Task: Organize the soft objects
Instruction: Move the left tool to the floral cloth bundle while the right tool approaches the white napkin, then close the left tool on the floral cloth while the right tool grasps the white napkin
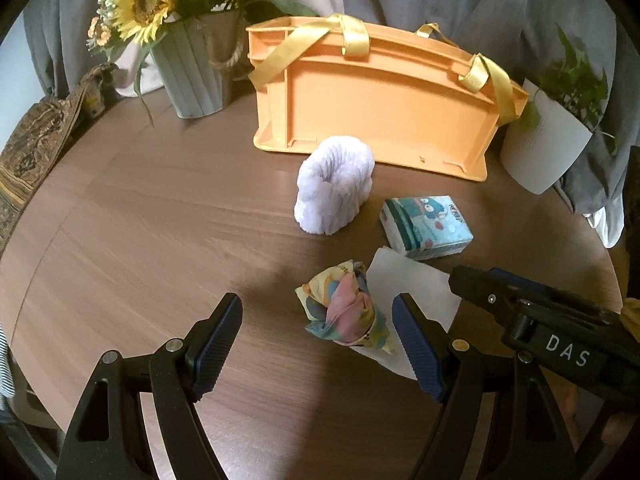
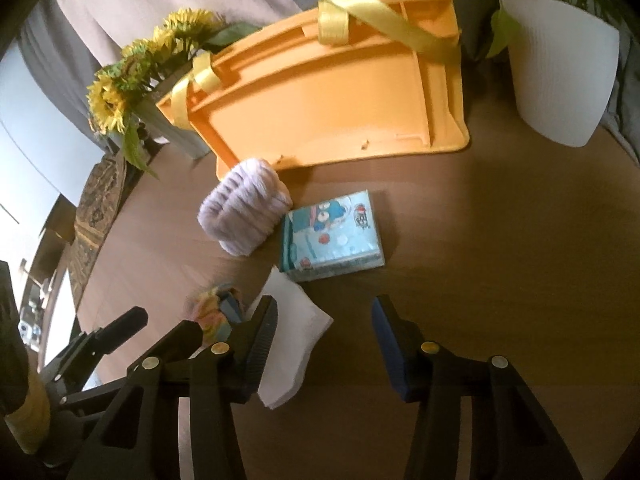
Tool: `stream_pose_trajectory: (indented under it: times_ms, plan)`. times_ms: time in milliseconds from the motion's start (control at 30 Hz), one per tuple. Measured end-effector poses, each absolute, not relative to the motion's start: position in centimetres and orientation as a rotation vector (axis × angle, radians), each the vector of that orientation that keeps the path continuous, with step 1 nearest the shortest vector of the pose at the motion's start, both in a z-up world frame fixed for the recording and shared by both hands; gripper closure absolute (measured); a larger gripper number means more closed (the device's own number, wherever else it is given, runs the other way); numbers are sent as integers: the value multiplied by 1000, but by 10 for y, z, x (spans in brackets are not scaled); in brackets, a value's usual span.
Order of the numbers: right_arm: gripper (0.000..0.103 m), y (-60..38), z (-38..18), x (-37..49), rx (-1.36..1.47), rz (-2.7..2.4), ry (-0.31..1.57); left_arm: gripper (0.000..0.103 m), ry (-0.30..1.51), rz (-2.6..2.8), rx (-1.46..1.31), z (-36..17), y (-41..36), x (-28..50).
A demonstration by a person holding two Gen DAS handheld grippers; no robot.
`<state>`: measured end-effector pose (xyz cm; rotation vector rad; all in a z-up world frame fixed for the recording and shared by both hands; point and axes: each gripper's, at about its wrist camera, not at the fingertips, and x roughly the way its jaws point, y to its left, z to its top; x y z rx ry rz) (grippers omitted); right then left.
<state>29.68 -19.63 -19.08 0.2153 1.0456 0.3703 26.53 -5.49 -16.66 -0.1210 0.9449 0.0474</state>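
Observation:
An orange plastic basket (image 1: 372, 96) with yellow ribbon handles stands at the back of the round wooden table; it also shows in the right wrist view (image 2: 320, 96). In front of it lie a rolled lilac towel (image 1: 334, 188) (image 2: 246, 210), a blue tissue pack (image 1: 426, 226) (image 2: 332, 234), a white napkin (image 1: 412, 304) (image 2: 292, 344) and a colourful bundled cloth (image 1: 346, 312) (image 2: 212, 312). My left gripper (image 1: 318, 344) is open, its fingers either side of the bundled cloth, above it. My right gripper (image 2: 324, 344) is open and empty over the napkin.
A grey pot of sunflowers (image 1: 192, 64) stands back left. A white pot with a green plant (image 1: 540, 136) stands back right. Patterned fabric (image 1: 36, 144) lies at the table's left edge. Grey curtains hang behind.

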Motion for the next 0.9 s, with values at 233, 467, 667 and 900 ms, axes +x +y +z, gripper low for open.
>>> stream_pose_trajectory:
  times_ms: [233,467,667,900]
  plan:
    - [60,-194,-204,300,238,390,1076,27,958,34,-126,-175,-54,269]
    - [68,-189,-211,306,243,416,1097,33,974,16,-123,-180,-55,275]
    - [82,-185,-217,307,257,446,1121,44,981,-9,-144,-183,-56,278]
    - [92,-181,-214,301,250,463,1108,61,990,-41,-179,-186,-55,280]
